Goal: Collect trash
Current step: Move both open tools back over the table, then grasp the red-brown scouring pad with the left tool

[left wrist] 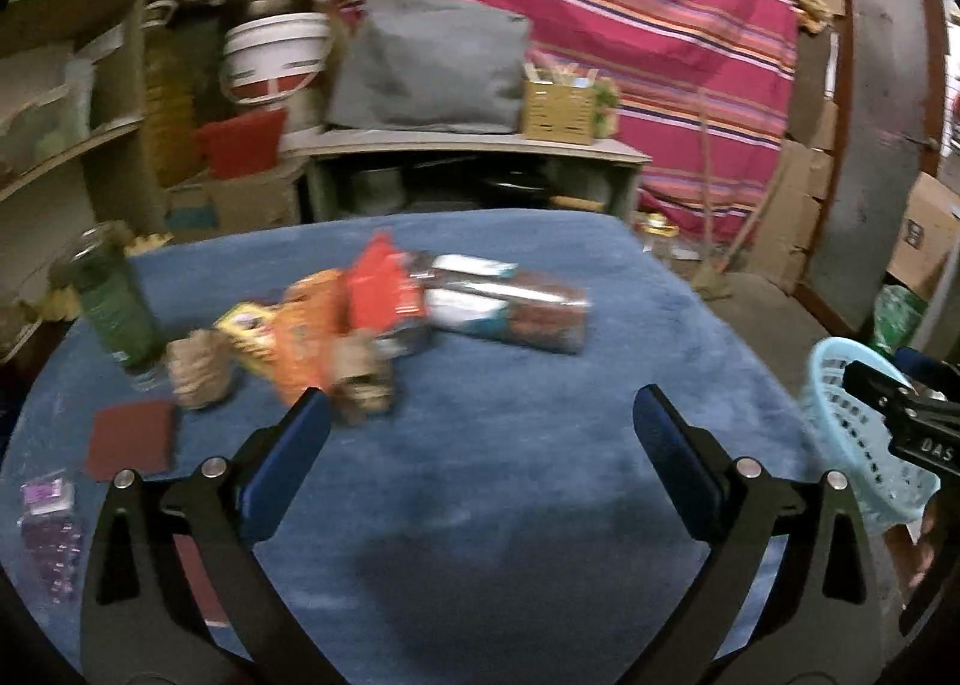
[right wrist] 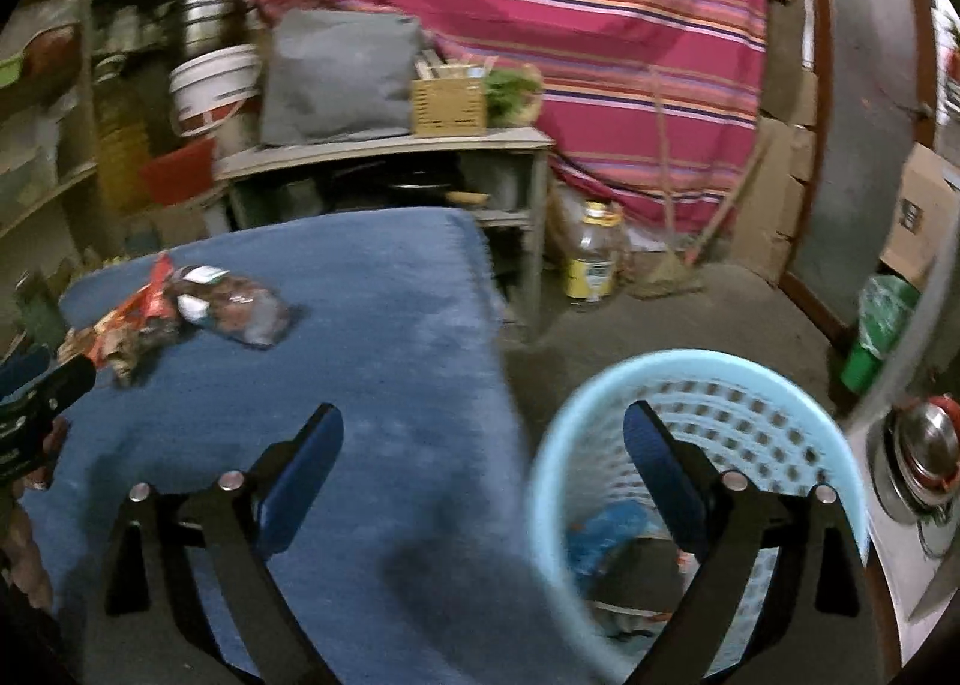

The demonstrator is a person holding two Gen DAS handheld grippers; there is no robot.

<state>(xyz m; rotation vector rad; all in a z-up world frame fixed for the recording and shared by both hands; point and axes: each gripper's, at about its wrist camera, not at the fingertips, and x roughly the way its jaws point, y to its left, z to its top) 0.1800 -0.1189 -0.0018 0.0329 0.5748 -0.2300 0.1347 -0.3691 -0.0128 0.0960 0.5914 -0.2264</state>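
Crinkled foil and plastic wrappers (left wrist: 414, 313) are heaped on the blue table (left wrist: 540, 445), ahead and left of the left gripper (left wrist: 480, 421), its nearer tool. Both jaws are spread wide and empty. The right gripper (right wrist: 483, 445) is held above the pale blue basket (right wrist: 552, 475) off the table's right edge.

Dim indoor light, motion blur, fisheye-warped edges

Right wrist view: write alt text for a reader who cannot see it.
Open right tongs hover empty, straddling the edge of a blue-covered table and a light blue perforated basket holding some trash. Crumpled wrappers lie at the table's far left.
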